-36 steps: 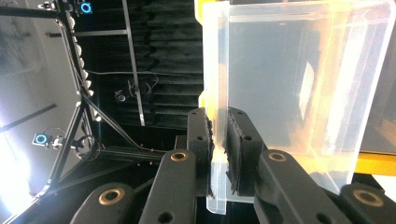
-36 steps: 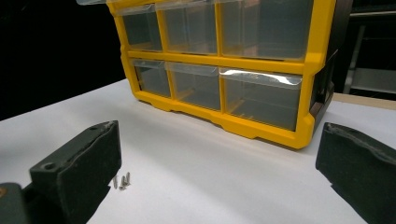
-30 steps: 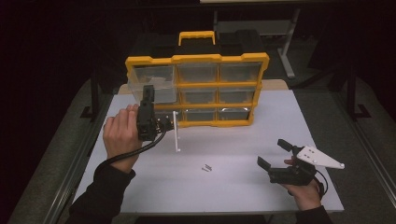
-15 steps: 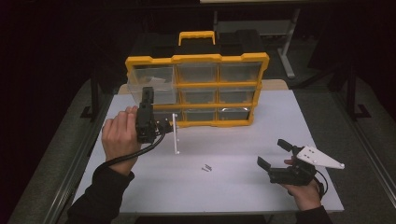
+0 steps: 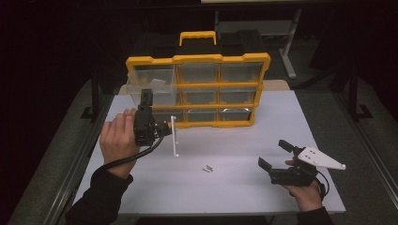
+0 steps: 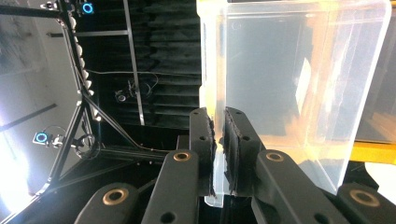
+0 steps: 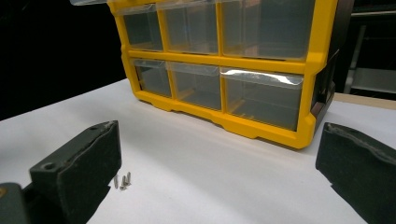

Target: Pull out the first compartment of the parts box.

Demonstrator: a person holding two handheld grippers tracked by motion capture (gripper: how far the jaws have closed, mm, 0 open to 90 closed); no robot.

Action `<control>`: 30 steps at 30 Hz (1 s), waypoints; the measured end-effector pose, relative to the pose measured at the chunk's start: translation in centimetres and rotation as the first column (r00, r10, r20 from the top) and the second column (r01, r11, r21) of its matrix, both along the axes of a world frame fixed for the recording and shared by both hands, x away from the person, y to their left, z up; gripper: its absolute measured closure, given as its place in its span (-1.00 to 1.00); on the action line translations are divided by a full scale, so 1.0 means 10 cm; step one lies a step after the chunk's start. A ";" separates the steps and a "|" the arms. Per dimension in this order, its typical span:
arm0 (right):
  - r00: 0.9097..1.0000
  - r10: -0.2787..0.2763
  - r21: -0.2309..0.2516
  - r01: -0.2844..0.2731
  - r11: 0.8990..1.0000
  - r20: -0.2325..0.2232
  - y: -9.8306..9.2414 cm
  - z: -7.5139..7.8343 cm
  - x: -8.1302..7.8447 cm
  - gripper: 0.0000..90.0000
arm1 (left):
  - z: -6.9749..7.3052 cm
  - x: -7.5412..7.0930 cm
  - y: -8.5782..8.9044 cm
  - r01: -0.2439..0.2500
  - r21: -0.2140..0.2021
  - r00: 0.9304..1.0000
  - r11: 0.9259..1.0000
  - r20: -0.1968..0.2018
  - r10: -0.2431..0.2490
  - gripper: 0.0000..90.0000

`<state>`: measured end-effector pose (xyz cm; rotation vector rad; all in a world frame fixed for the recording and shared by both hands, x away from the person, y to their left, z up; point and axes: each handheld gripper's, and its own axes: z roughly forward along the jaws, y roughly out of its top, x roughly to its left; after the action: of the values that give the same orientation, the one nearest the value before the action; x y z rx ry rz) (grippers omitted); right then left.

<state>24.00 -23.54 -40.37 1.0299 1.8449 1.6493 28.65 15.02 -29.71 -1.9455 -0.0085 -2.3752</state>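
A: Item one — the left gripper (image 5: 165, 127)?

B: Held in the person's left hand (image 5: 117, 140) at the left of the table, just in front of the yellow organiser (image 5: 197, 58). Its jaws are clamped on the wall of a clear plastic drawer (image 6: 289, 88); the left gripper view has the thin edge pinched tight between the two black pads (image 6: 233, 154). From the high view the drawer (image 5: 174, 136) is out of the cabinet and held up off the table, seen edge-on as a thin pale strip.

A: Item two, the right gripper (image 5: 278, 157)?

B: In the right hand (image 5: 305, 190), low at the right of the white table (image 5: 234, 192), well apart from the drawer. Jaws spread wide, nothing between them. The grey three-cornered plate sits on top of it.

A: Organiser, condition?

B: Upright at the back of the table, yellow frame with a yellow handle on top, three rows of clear drawers. The lower-left bay, nearest the left gripper, looks open, though the hand partly hides it.

A: Loose items?

B: A few small screws (image 5: 206, 168) lying together on the table, between the two grippers — in the right gripper view they sit just beside its left jaw (image 7: 122, 181), untouched.
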 end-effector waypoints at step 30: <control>1.000 0.001 0.000 -0.001 1.000 0.000 0.00 0.00 0.00 -1.00 | -0.04 -0.10 -0.08 0.019 -0.090 0.999 0.996 -0.038 -0.023 0.17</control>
<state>23.99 -23.55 -40.37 1.0288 1.8455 1.6497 27.65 14.18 -30.15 -2.0400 -0.0947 -2.3893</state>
